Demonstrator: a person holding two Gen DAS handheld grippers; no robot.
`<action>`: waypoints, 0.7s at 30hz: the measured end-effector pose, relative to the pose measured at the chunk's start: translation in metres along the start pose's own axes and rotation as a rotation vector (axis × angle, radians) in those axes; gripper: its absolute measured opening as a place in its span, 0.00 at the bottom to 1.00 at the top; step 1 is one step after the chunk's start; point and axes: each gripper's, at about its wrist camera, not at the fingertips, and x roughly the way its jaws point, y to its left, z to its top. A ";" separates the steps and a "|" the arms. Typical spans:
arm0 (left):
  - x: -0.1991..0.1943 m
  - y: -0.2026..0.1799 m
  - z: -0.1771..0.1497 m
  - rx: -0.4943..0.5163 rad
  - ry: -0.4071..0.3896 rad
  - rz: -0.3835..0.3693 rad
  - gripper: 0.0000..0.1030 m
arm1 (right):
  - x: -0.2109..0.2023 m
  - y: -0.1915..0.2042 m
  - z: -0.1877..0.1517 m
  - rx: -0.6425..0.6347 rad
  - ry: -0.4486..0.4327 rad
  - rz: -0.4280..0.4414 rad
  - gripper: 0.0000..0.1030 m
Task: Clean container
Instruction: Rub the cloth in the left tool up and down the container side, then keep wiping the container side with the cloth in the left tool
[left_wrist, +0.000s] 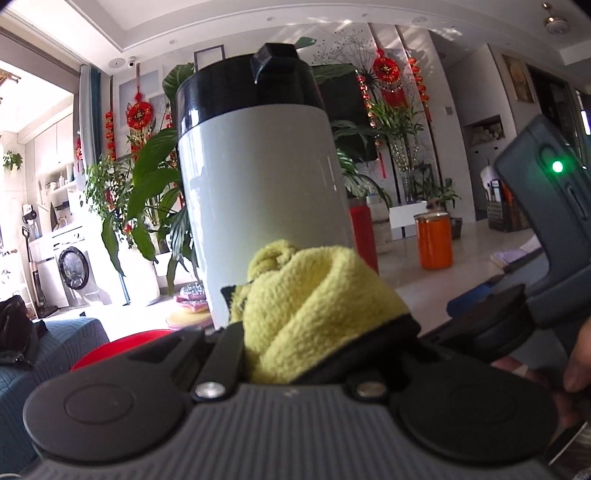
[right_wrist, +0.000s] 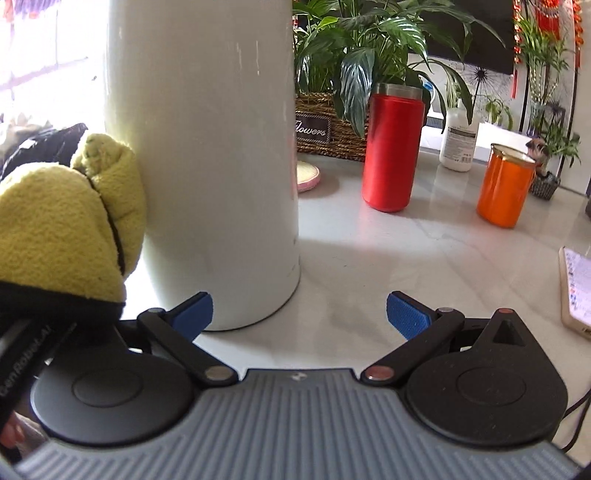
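Yellow cloth (left_wrist: 314, 306) sits bunched right at the left gripper (left_wrist: 295, 354), clamped between its fingers, which are mostly buried under the fabric. Cloth is pressed against the lower side wall of the white container (left_wrist: 258, 206), which stands upright on the pale tabletop (right_wrist: 406, 251) with its black lid (left_wrist: 247, 86) on. Right wrist view shows the same contact: cloth touching the container's left flank low down. Right gripper (right_wrist: 299, 314) is spread wide and holds nothing; its left blue pad (right_wrist: 192, 315) is just beside the container's base, contact unclear, the right pad (right_wrist: 406, 314) is well apart from it, so the container is not braced. Progress, as a judgement: wiping looks underway on the outside, early to mid. No visible dirt or wet streaks to gauge what's done, apart from a few faint marks on the upper wall. Likely left: remaining sides, upper body, lid. Red bottle (right_wrist: 393, 147) and orange can (right_wrist: 506, 184) stand behind on the table, well clear. Risk: pushing sideways on a tall unbraced container could slide or tip it.
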 end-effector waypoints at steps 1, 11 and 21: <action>-0.001 0.005 0.001 -0.004 -0.003 -0.010 0.08 | 0.000 -0.002 0.000 0.003 0.001 -0.006 1.00; -0.033 0.028 0.043 0.071 -0.501 0.018 0.08 | 0.004 -0.021 0.000 0.125 0.007 -0.021 1.00; 0.010 0.077 0.038 -0.100 -0.264 0.046 0.07 | 0.002 -0.021 0.001 0.136 -0.009 -0.021 1.00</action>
